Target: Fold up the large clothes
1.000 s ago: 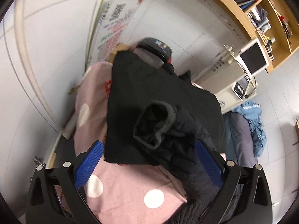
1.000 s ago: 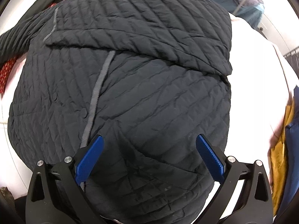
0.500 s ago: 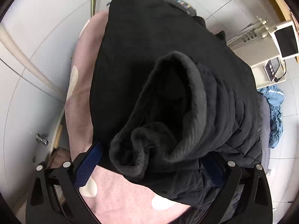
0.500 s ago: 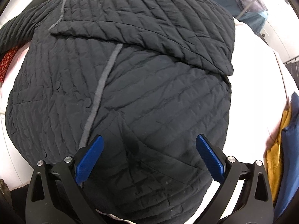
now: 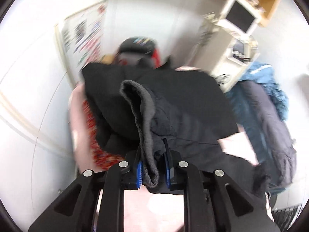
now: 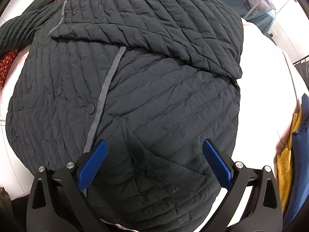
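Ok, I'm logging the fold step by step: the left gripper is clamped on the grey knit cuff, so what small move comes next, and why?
Probably carry the cuff across the jacket body. The left gripper is shut on the cuff, so that sleeve is ready to travel, while the right gripper hangs open above the quilted front, where one panel already lies folded across.

the left gripper (image 5: pixel 153 163) has a matte black frame of angular struts with triangular cut-outs, round silver screws at its joints, and blue ribbed pads on its fingers (image 5: pixel 139 172). the right gripper (image 6: pixel 154 161) matches: black struts, silver screws, blue textured fingers (image 6: pixel 217 162).
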A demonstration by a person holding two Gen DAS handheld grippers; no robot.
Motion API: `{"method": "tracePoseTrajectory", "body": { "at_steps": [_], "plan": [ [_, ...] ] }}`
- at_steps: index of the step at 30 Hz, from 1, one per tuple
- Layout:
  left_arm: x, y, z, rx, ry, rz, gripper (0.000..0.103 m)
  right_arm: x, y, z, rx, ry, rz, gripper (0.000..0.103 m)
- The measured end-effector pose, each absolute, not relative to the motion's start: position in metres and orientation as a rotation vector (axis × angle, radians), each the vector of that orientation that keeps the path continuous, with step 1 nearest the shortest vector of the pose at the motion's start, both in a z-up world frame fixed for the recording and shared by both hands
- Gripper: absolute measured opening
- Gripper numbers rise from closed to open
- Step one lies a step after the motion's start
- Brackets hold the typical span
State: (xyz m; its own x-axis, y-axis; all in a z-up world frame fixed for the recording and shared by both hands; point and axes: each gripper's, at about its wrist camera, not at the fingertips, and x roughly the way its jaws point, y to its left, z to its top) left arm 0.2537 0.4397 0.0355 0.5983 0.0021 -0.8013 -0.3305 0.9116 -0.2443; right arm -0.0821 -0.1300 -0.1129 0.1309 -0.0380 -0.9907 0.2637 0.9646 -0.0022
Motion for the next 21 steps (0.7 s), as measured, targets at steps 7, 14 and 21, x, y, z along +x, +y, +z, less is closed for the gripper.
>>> {"method": "tracePoseTrajectory", "body": {
  "at_steps": [7, 14, 21],
  "plan": [
    [0.243, 0.262, 0.107, -0.207, 0.795, -0.242, 0.013, -0.073, -0.134, -0.110, 0.206, 1.407, -0.222, 0.097],
    [0.219, 0.036, 0.062, -0.073, 0.946, -0.701, 0.013, -0.084, -0.160, -0.104, 0.271, 1.382, -0.279, 0.097],
    [0.167, -0.095, -0.038, -0.130, 1.328, -0.952, 0.069, -0.103, -0.200, -0.099, 0.343, 1.364, -0.379, 0.097]
  ]
}}
